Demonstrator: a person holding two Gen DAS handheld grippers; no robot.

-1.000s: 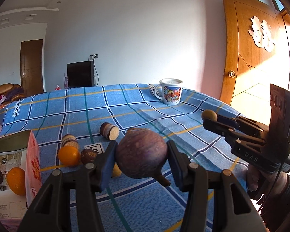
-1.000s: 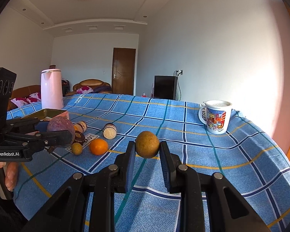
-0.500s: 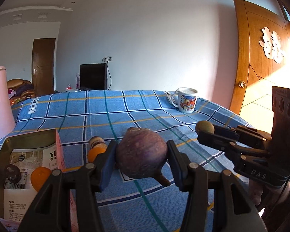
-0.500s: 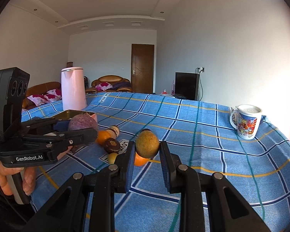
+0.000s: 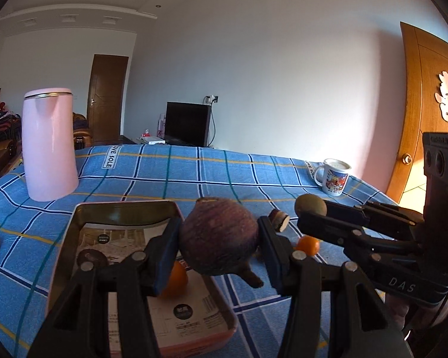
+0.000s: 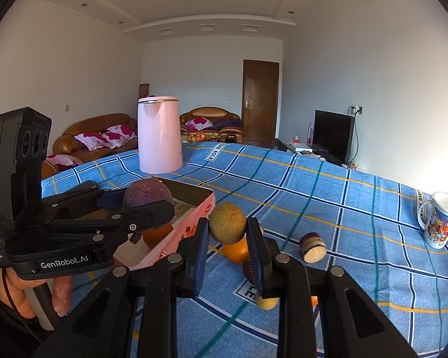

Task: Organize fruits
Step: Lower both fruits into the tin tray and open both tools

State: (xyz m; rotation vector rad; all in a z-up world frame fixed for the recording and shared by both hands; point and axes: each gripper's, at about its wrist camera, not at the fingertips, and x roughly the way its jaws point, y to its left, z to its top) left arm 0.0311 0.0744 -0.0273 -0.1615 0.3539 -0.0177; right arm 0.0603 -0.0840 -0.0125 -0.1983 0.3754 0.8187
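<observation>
A smooth pink kettle [image 5: 49, 146] stands at ten o'clock on the checked blue cloth [image 5: 194, 173]. Nearer, a shallow metal tin [image 5: 125, 208] lined with printed paper holds an orange [image 5: 174, 280] and a dark fruit [image 5: 88, 258]. The left gripper [image 5: 219, 238] pinches a round, matt purple fruit [image 5: 219, 238] above the tin's right edge. At three o'clock the right gripper [image 6: 227, 228] clamps a rough, dull-green ball fruit [image 6: 227, 227] over the cloth. Another orange [image 5: 307, 244], a cut brown piece [image 6: 313, 246] and a printed mug [image 5: 334, 177] lie beyond.
</observation>
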